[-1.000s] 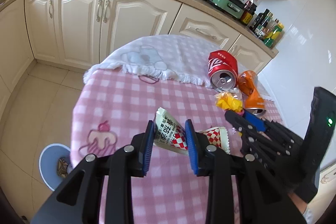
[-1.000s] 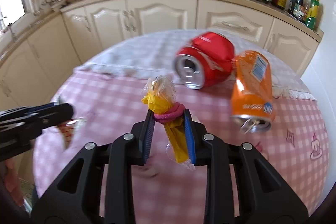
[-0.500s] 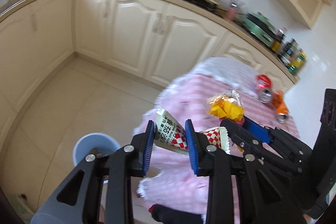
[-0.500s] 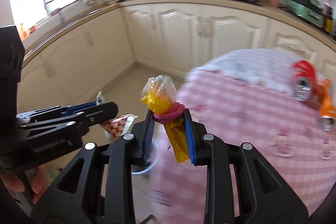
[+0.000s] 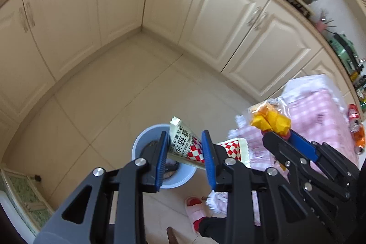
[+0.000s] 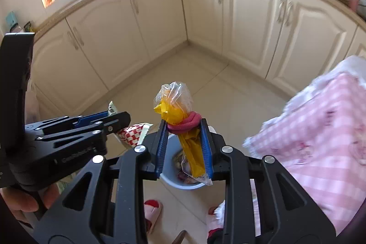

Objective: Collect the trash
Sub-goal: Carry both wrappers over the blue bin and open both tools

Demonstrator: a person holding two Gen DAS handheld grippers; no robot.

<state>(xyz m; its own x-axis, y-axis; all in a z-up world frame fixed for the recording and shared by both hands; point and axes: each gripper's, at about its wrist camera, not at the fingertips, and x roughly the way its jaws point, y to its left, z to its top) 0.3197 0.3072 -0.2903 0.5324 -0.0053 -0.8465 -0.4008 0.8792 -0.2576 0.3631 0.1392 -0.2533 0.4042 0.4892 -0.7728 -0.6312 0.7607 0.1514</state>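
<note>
Left gripper point(image 5: 185, 148): blue pads closed partway on a crumpled snack wrapper point(image 5: 183, 145), white with dark print and a red-and-white check end. The wrapper sits crosswise between the pads, its check end poking out past the right-hand pad. Seen from the left wrist, it hangs above a pale blue bin point(image 5: 141, 141) on the tiled floor point(image 5: 109, 95); the bin's rim shows to the left of and below the pads, with dark rubbish inside.

Right gripper point(image 6: 184, 145): pads likewise narrowed, clamped on a yellow plastic bag point(image 6: 189, 152) with a clear crinkled top and a pink band point(image 6: 185, 121) wound round its neck. The band rests just at the pad tips; the yellow tail runs down between the pads. From the right wrist the same bin point(image 6: 173, 180) lies directly beneath, partly hidden by the gripper (some wrappers visible in it).

The two grippers are side by side, close together, both tilted downward over the bin. Each shows in the other's view: the left one holding the check wrapper point(image 6: 131, 134), the right one carrying the yellow bag point(image 5: 272, 120).

A table under a pink check cloth point(image 6: 320, 141) stands to the right of the bin. Two cans point(image 5: 355, 127), one red and one orange, lie on its far end. Cream cupboards point(image 6: 160, 22) run round the corner behind. Pink slippers point(image 6: 152, 209) on the floor near the bin; a hand point(image 6: 25, 202) grips the left tool's handle.
</note>
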